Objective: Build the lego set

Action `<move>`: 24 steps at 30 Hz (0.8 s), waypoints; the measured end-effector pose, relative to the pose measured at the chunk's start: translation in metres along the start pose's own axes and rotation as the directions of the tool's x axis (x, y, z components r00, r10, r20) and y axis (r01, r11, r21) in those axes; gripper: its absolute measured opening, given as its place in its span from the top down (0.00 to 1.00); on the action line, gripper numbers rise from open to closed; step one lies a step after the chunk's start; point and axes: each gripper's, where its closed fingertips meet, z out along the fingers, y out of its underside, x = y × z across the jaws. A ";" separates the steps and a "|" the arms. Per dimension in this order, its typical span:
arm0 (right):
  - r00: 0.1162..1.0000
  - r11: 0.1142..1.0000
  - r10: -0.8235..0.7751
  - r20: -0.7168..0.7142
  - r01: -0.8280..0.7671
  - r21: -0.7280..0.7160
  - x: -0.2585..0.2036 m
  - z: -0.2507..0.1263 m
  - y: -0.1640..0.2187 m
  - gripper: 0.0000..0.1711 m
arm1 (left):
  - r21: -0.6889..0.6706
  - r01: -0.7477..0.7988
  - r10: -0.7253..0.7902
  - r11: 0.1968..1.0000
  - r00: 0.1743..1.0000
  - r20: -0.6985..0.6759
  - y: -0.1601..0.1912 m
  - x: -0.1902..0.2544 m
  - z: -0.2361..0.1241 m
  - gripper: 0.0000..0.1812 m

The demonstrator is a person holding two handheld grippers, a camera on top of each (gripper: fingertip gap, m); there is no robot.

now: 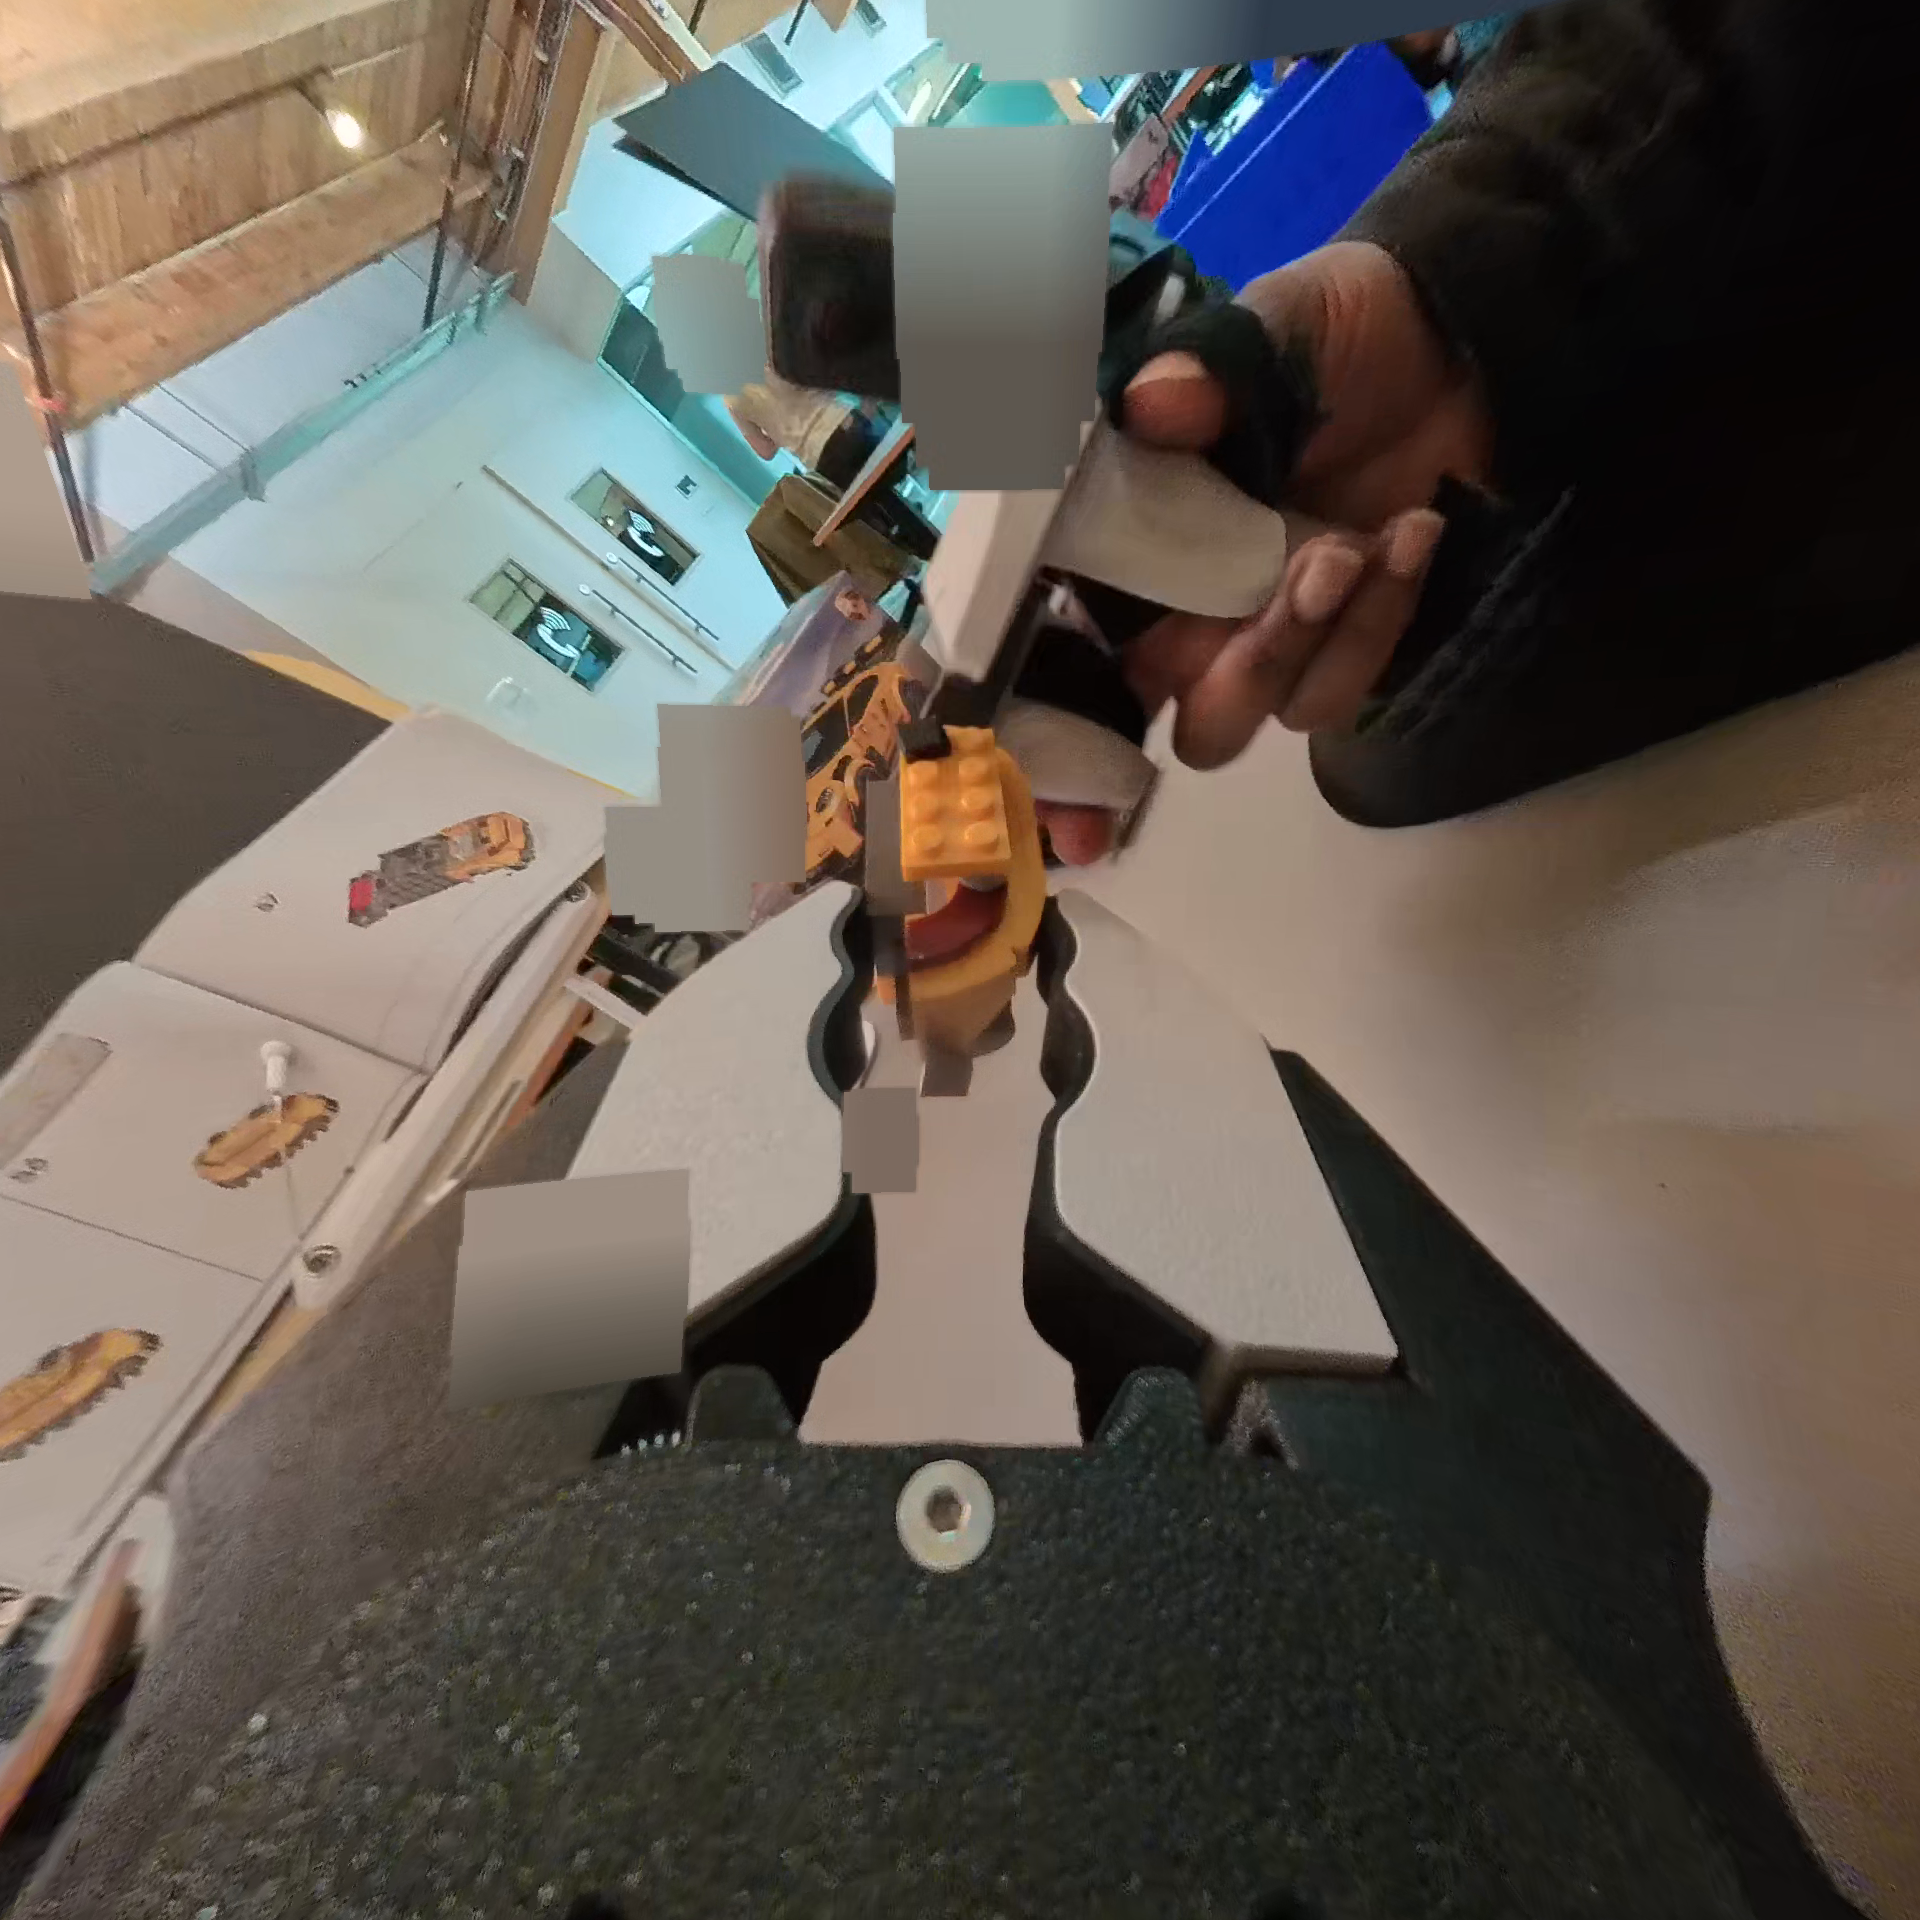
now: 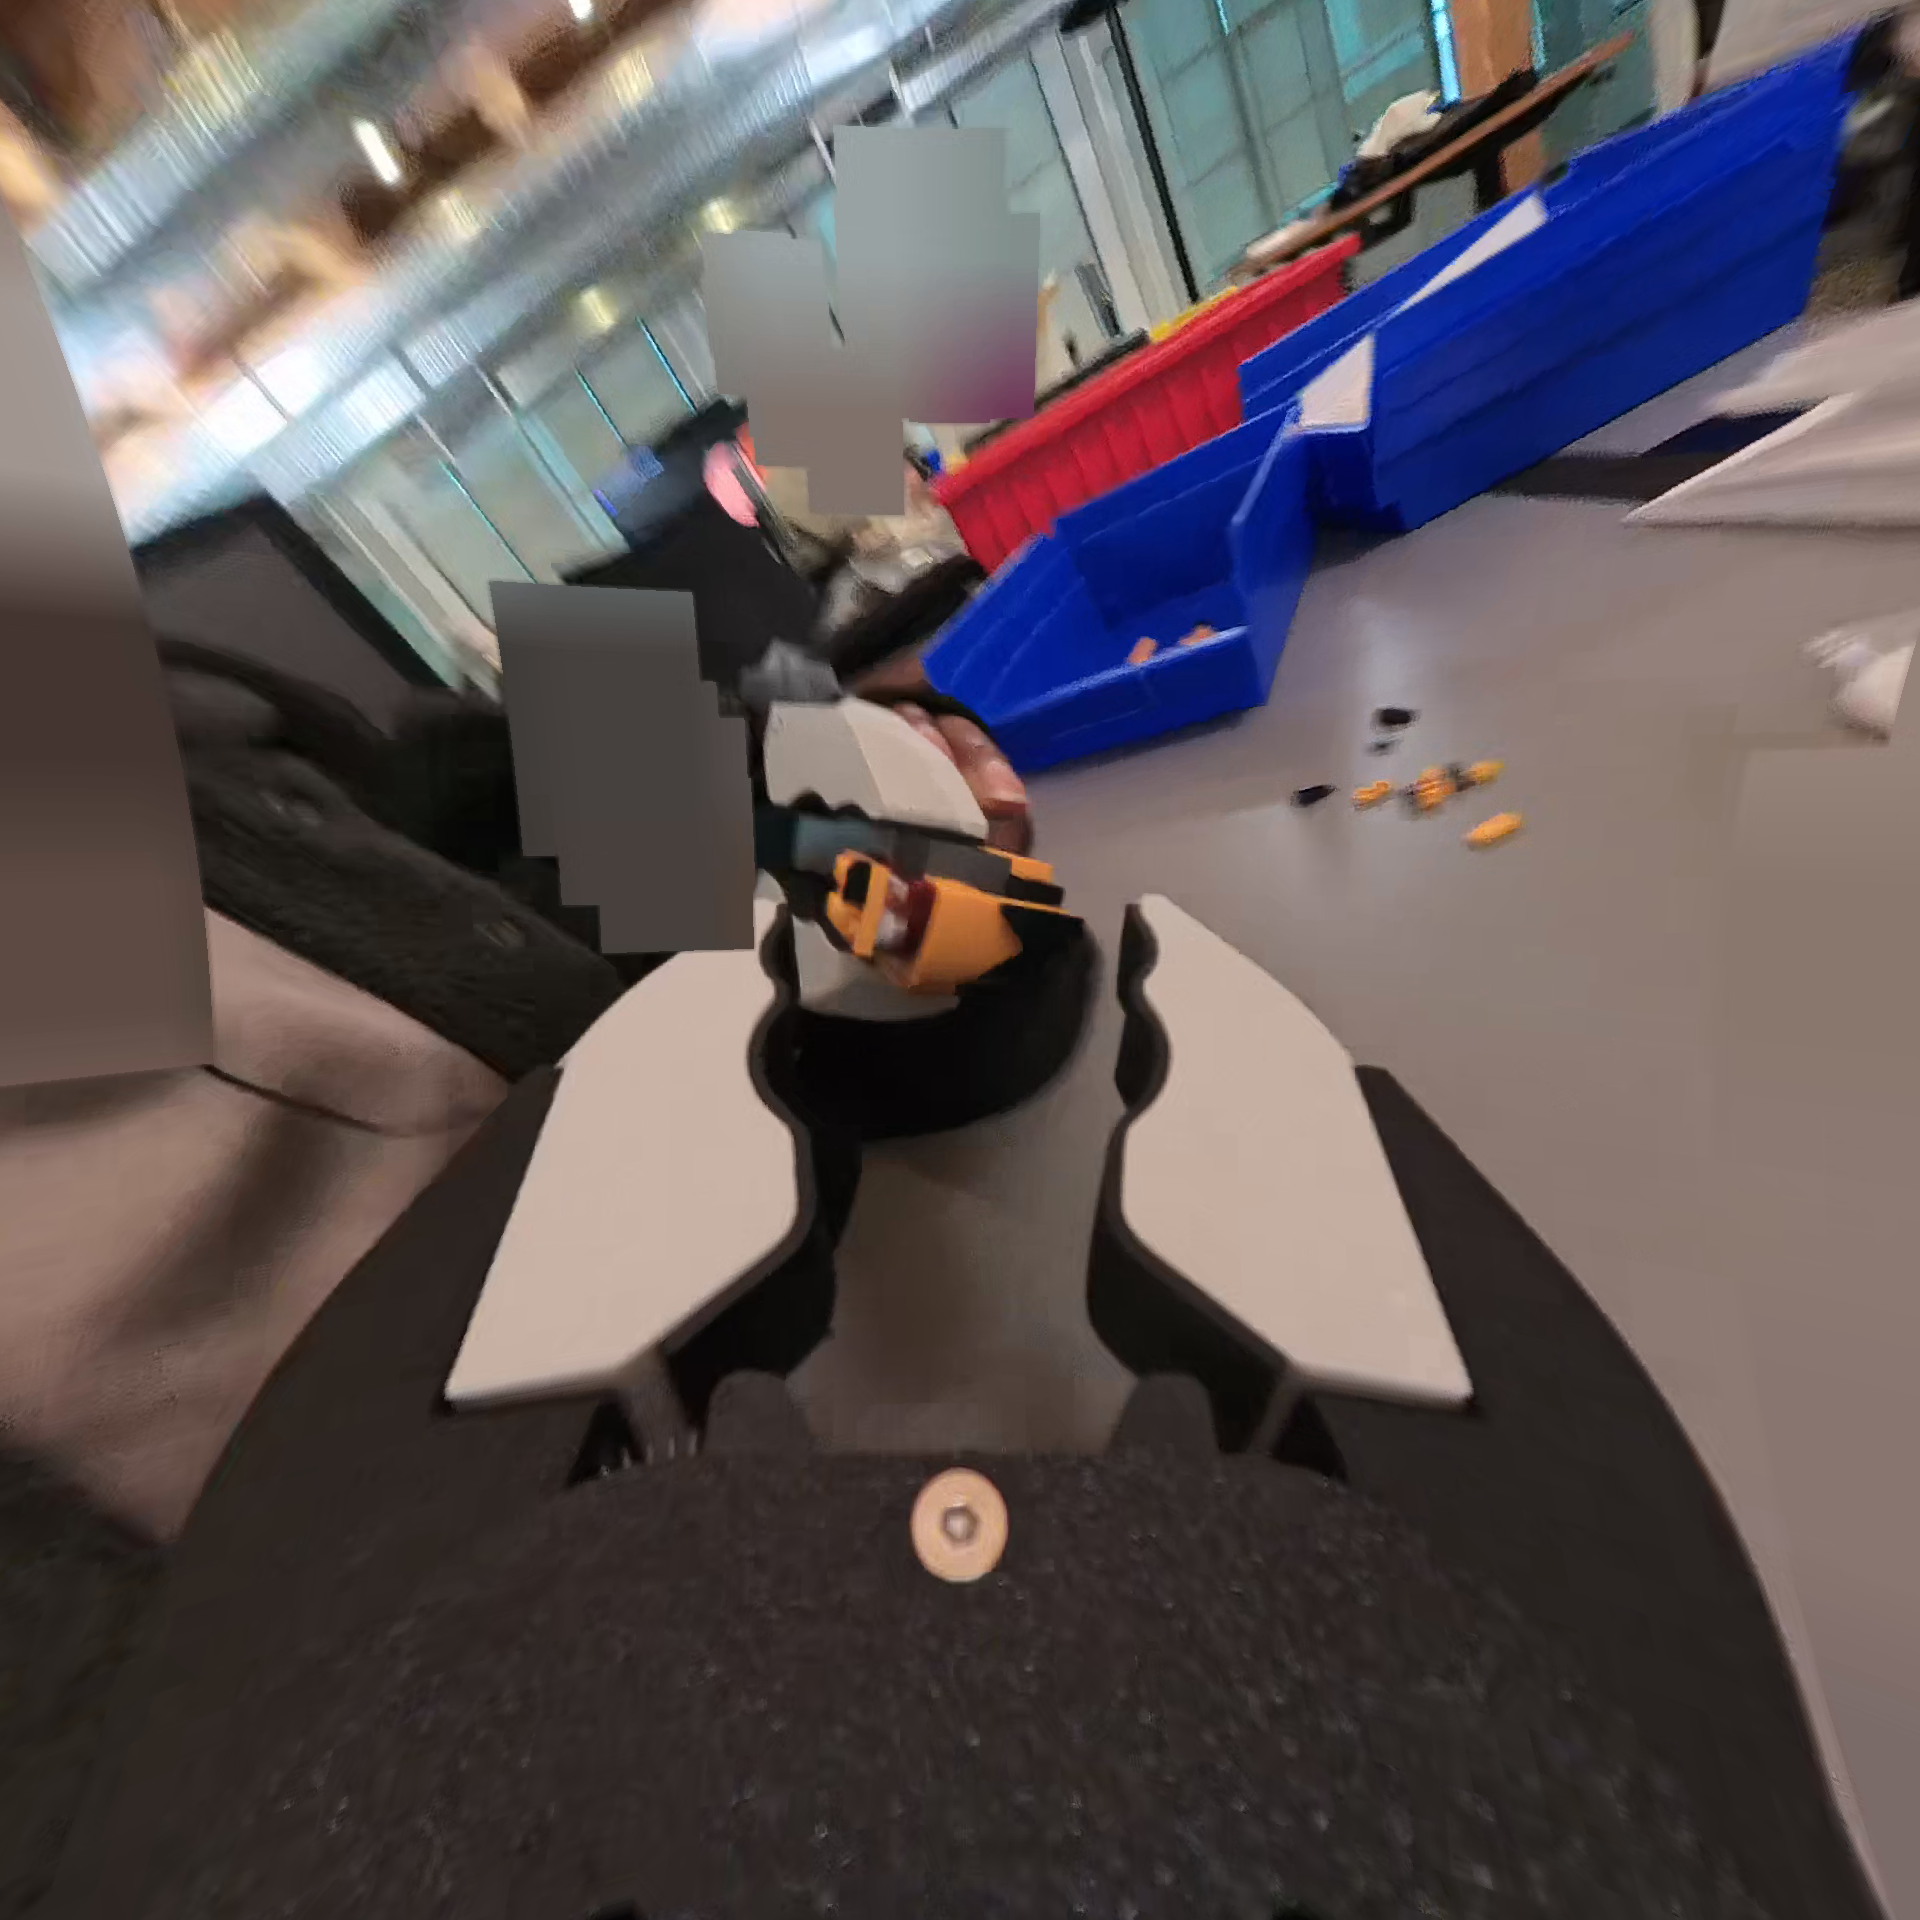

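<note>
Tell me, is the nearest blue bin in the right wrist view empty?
No, the blue bin holds a few small orange pieces on its floor.

My left gripper (image 1: pixel 951 987) and right gripper (image 2: pixel 940 997) have pale grey wavy-edged fingers, grainy black bodies, one silver screw (image 1: pixel 943 1510); my sleeve (image 1: pixel 1662 416) is black

Blue bins (image 2: pixel 1195 634) and scattered small pieces (image 2: pixel 1434 795) crowd the far tabletop (image 2: pixel 1558 1039); the near tabletop lies open for passing.
</note>
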 end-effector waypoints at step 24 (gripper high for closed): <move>0.810 0.575 -0.513 0.284 0.570 -0.588 -0.007 -0.004 0.016 0.96 | -0.075 0.374 -0.378 0.924 0.875 -0.302 0.007 0.024 0.004 0.83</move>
